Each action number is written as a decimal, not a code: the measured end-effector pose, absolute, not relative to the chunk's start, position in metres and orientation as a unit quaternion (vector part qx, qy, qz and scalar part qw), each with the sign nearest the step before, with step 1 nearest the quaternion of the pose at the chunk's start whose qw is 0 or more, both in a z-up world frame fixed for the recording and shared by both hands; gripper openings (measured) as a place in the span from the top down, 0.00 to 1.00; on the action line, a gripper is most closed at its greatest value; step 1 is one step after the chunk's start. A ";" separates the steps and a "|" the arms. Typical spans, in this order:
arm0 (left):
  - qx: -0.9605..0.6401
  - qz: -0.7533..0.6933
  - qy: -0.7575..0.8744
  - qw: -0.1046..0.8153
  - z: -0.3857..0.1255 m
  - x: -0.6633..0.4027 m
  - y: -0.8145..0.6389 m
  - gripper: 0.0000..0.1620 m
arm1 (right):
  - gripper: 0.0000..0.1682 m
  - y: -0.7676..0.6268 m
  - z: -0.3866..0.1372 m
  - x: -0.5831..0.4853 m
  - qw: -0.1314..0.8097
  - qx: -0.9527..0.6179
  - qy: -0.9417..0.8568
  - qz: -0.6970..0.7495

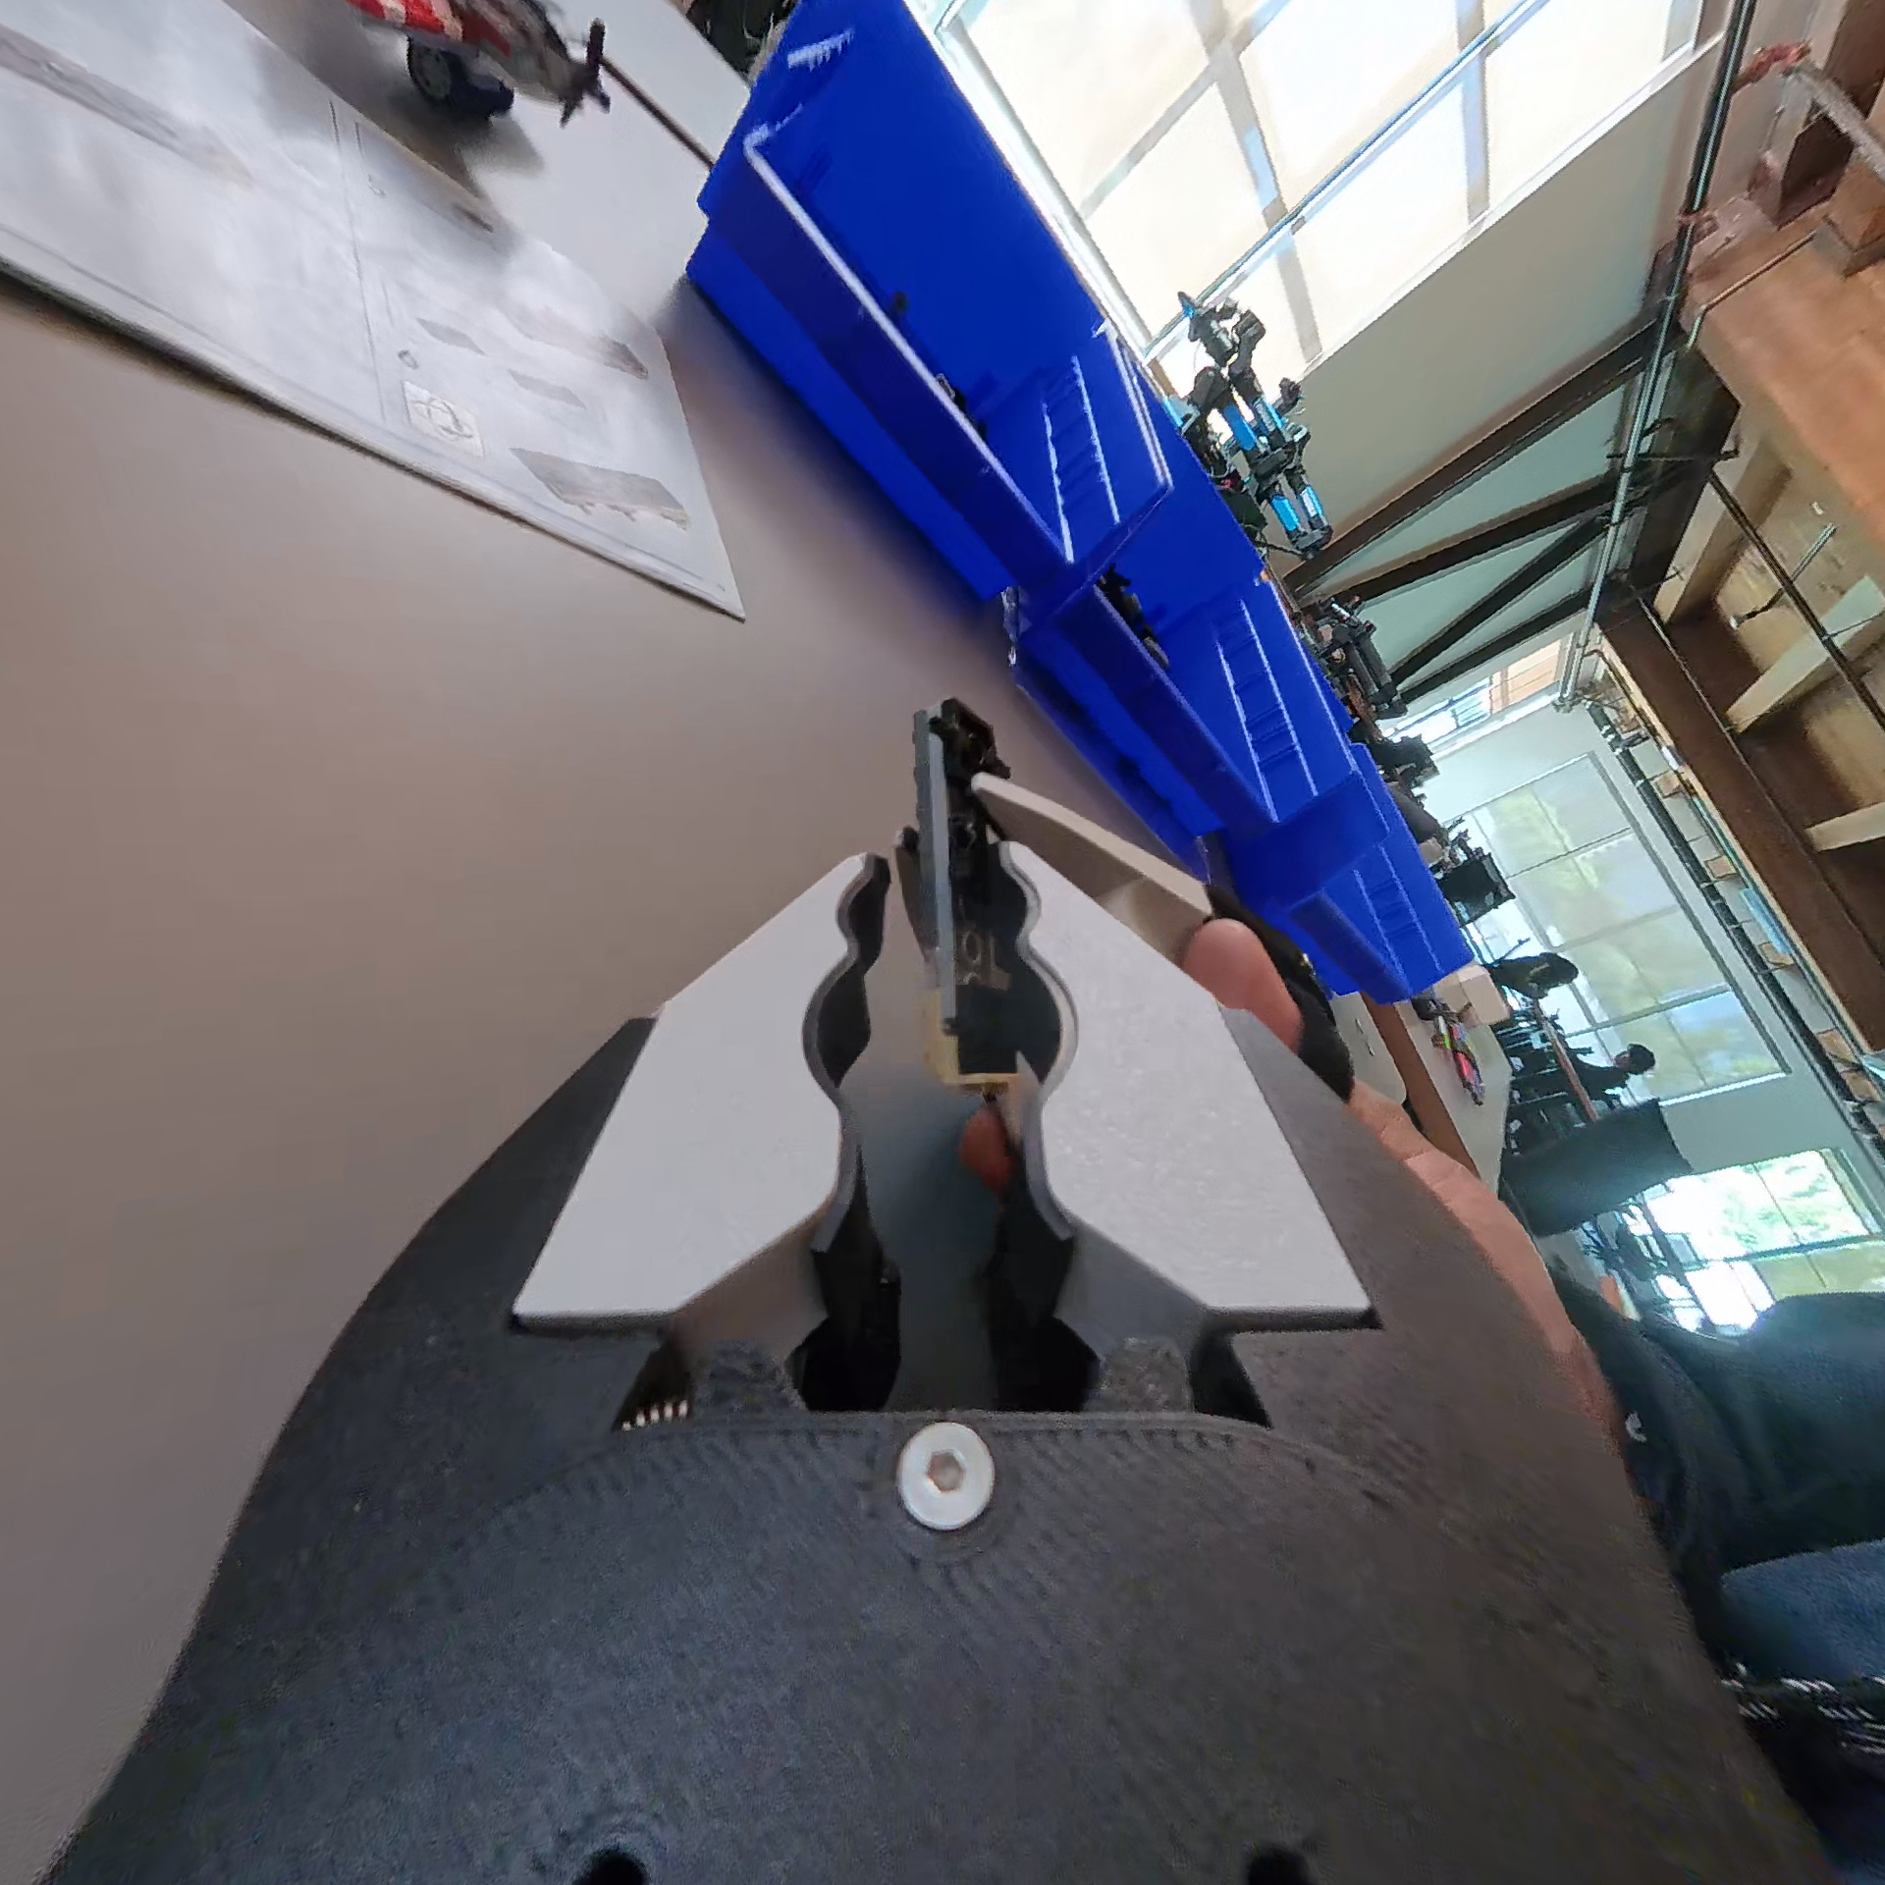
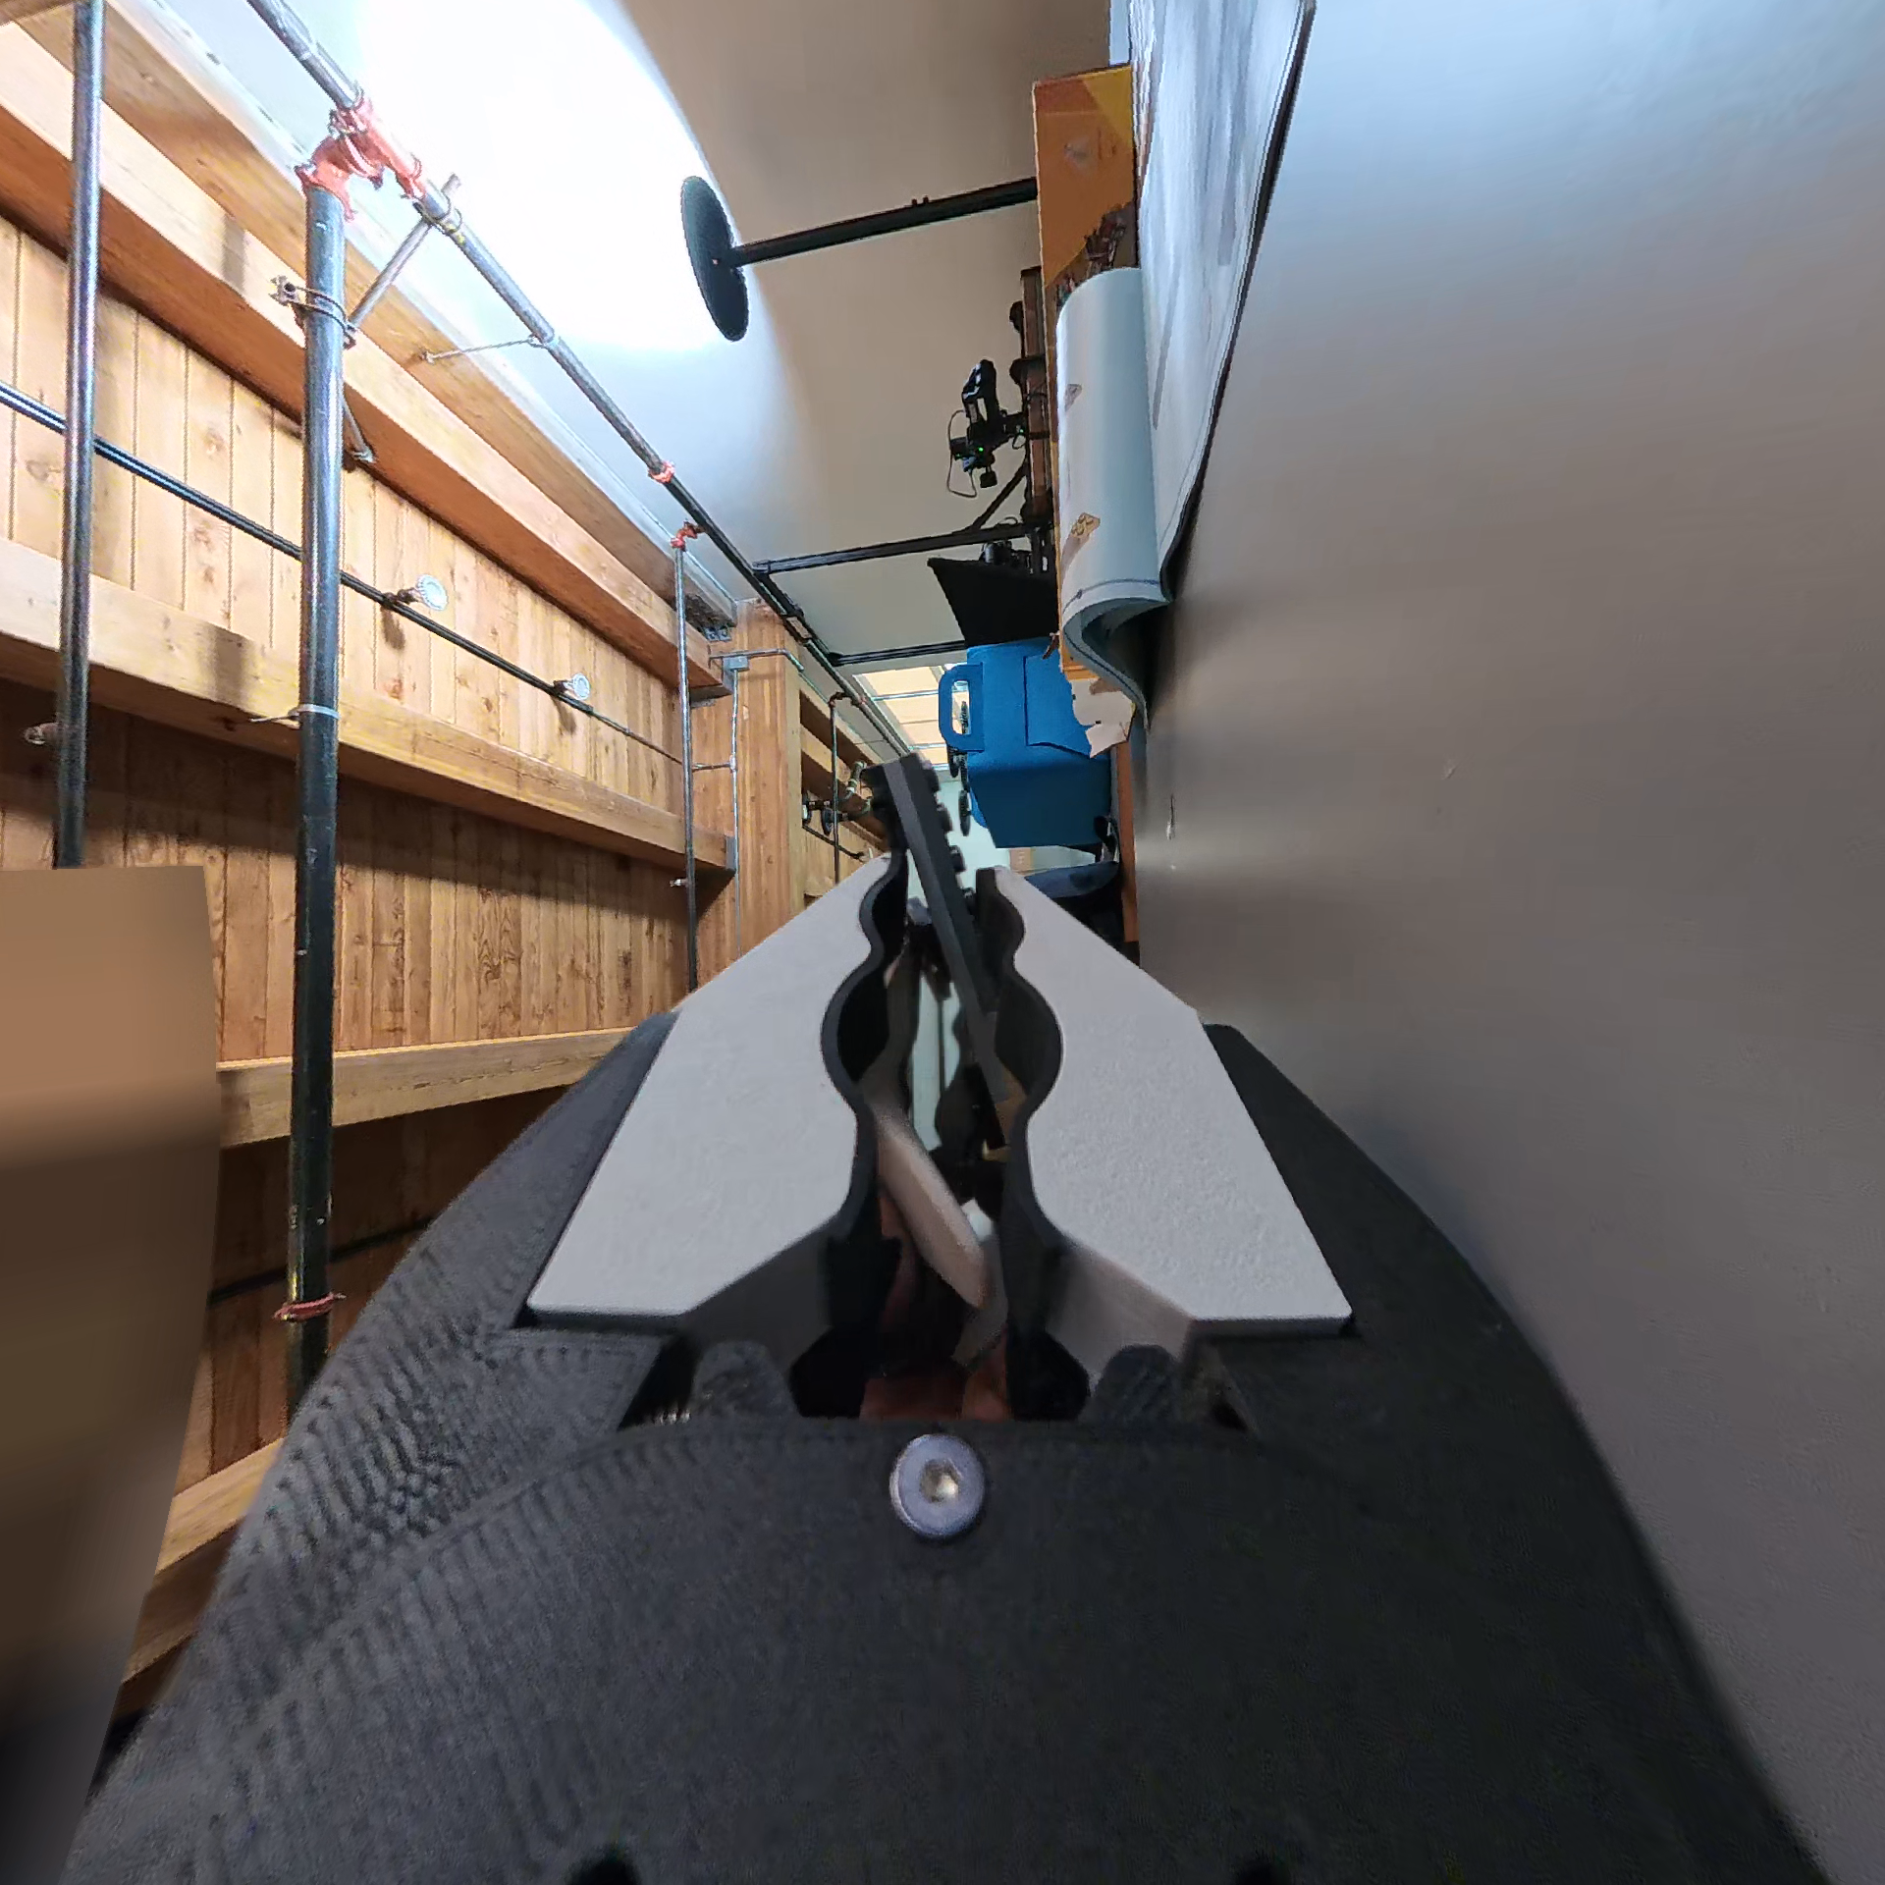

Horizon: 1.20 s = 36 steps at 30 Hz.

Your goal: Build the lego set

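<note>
My left gripper (image 1: pixel 938 877) is shut on a small lego assembly (image 1: pixel 949 877): a thin grey plate seen edge-on, with black parts on it and a tan piece at its near end. It is held above the grey table (image 1: pixel 357 816). A grey finger of the other gripper (image 1: pixel 1091 852) touches the assembly's far end from the right, with a person's fingertip beside it. My right gripper (image 2: pixel 940 877) is shut on a dark grey studded plate (image 2: pixel 923 836) that sticks out past the fingertips. I cannot tell whether this plate is part of the same assembly.
An open instruction booklet (image 1: pixel 408 306) lies on the table, also showing in the right wrist view (image 2: pixel 1173 357). A red-and-white lego model (image 1: pixel 479 51) stands beyond it. A row of blue bins (image 1: pixel 969 357) lines the table's far side. A blue case (image 2: pixel 1020 755) stands beyond the table's end. My two grippers' fingertips are within a few centimetres of each other.
</note>
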<state>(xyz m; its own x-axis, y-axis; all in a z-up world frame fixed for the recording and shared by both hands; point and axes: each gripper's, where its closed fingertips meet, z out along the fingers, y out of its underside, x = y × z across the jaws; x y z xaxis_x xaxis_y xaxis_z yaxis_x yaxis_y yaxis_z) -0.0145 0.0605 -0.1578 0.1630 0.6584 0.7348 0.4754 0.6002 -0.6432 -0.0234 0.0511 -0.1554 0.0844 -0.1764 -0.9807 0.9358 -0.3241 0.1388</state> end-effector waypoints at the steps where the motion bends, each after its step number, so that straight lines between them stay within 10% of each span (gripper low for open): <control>1: -0.440 0.063 -0.645 0.621 -0.160 -0.014 0.062 0.86 | 0.92 0.051 -0.155 -0.023 0.475 0.564 0.336 -0.586; 36: -0.279 -0.135 -0.637 0.706 -0.153 -0.013 0.068 0.92 | 0.87 0.052 -0.148 -0.022 0.476 0.545 0.326 -0.608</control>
